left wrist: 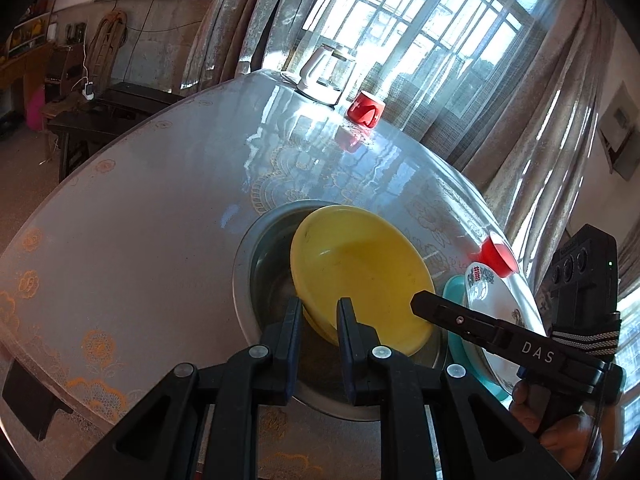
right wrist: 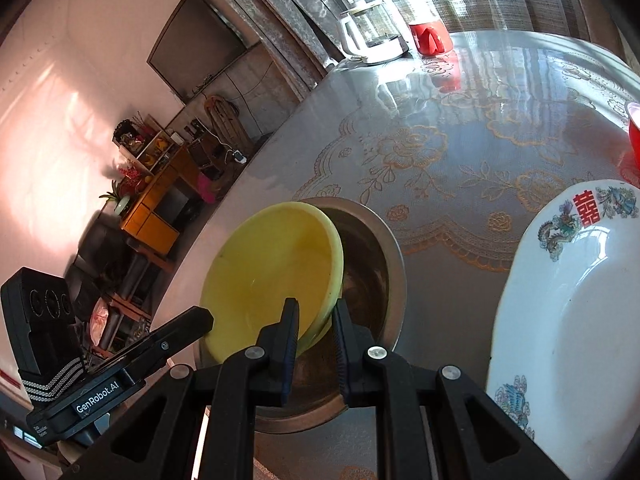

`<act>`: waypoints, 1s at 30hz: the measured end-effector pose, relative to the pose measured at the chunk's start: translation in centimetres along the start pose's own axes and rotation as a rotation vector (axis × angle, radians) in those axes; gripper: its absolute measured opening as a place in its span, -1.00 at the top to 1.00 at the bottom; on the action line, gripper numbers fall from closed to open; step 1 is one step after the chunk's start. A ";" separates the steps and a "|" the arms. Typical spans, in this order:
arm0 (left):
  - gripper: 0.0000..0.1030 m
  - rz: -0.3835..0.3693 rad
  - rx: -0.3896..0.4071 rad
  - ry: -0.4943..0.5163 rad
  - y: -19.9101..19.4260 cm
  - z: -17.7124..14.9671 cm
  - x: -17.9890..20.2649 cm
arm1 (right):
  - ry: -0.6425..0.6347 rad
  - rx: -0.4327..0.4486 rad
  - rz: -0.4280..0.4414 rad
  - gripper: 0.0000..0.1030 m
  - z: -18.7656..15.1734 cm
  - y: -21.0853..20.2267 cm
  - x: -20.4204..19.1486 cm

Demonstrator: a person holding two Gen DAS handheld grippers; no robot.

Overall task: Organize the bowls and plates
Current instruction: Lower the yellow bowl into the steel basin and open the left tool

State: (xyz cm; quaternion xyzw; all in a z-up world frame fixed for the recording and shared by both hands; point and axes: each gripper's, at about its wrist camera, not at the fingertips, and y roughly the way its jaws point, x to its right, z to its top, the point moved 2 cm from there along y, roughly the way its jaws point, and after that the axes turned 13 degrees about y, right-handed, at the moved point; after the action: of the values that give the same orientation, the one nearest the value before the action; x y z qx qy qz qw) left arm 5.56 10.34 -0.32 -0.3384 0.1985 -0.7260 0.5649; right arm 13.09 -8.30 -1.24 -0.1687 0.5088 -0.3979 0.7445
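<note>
A yellow bowl [left wrist: 360, 268] [right wrist: 272, 272] hangs tilted over a steel bowl [left wrist: 260, 264] [right wrist: 394, 264] on the table. My left gripper [left wrist: 320, 310] is shut on the yellow bowl's near rim. My right gripper [right wrist: 316, 312] is shut on the rim on the opposite side. Each wrist view shows one of the other gripper's fingers [left wrist: 440, 310] [right wrist: 188, 324] reaching to the bowl's edge. To the right lies a white plate [right wrist: 568, 320] [left wrist: 492, 300] with a red character and bird pattern. It rests on a teal plate [left wrist: 454, 292].
The round table [left wrist: 140, 220] [right wrist: 460, 128] has a glossy lace-pattern cover. A glass kettle [left wrist: 324, 76] [right wrist: 372, 36] and a red cup [left wrist: 366, 109] [right wrist: 430, 38] stand at the far edge by the curtained window. Another red cup [left wrist: 498, 256] [right wrist: 634, 128] stands beyond the white plate.
</note>
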 end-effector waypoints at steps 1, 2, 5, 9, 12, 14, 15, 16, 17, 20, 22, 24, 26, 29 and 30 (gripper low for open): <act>0.67 -0.003 -0.001 -0.001 0.0 -0.1 0.0 | 0.000 -0.002 -0.001 0.68 -0.1 0.0 0.0; 0.67 -0.005 -0.004 -0.001 0.0 -0.1 -0.1 | 0.001 -0.003 -0.001 0.68 -0.1 0.0 0.1; 0.67 -0.007 -0.014 -0.004 0.2 -0.3 -0.2 | 0.000 -0.012 -0.006 0.68 -0.3 0.1 0.2; 0.67 0.001 -0.025 -0.003 0.4 -0.6 -0.3 | -0.004 -0.023 -0.017 0.68 -0.4 0.5 0.2; 0.67 -0.003 -0.027 -0.007 0.4 -0.6 -0.3 | -0.016 -0.021 -0.026 0.67 -0.5 0.5 0.0; 0.67 0.002 -0.030 0.000 0.4 -0.5 -0.2 | -0.022 -0.018 -0.032 0.67 -0.5 0.5 -0.1; 0.67 0.004 -0.030 0.003 0.4 -0.5 -0.1 | -0.024 -0.017 -0.034 0.67 -0.5 0.5 -0.1; 0.67 0.005 -0.032 0.005 0.5 -0.5 -0.1 | -0.028 -0.015 -0.037 0.67 -0.5 0.5 -0.2; 0.66 0.003 -0.035 0.004 0.5 -0.5 -0.1 | -0.032 -0.014 -0.041 0.66 -0.6 0.5 -0.3; 0.66 -0.001 -0.038 0.003 0.5 -0.5 -0.1 | -0.046 -0.007 -0.052 0.63 -0.5 0.4 -0.5; 0.67 0.001 -0.037 0.004 0.5 -0.5 -0.1 | -0.047 -0.007 -0.055 0.63 -0.5 0.4 -0.5; 0.67 0.002 -0.038 0.003 0.5 -0.5 -0.1 | -0.049 -0.009 -0.055 0.63 -0.5 0.5 -0.5; 0.66 0.001 -0.040 -0.001 0.5 -0.5 -0.2 | -0.055 -0.011 -0.061 0.63 -0.5 0.5 -0.5; 0.66 0.002 -0.045 0.000 0.4 -0.5 -0.2 | -0.064 -0.008 -0.071 0.63 -0.6 0.5 -0.7; 0.66 0.004 -0.044 0.003 0.5 -0.5 -0.2 | -0.064 -0.008 -0.073 0.63 -0.6 0.6 -0.8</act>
State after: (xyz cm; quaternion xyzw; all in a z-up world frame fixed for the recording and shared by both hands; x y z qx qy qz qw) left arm 5.51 10.34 -1.03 -0.3494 0.2159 -0.7208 0.5584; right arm 12.69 -7.25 -1.37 -0.2028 0.4800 -0.4172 0.7446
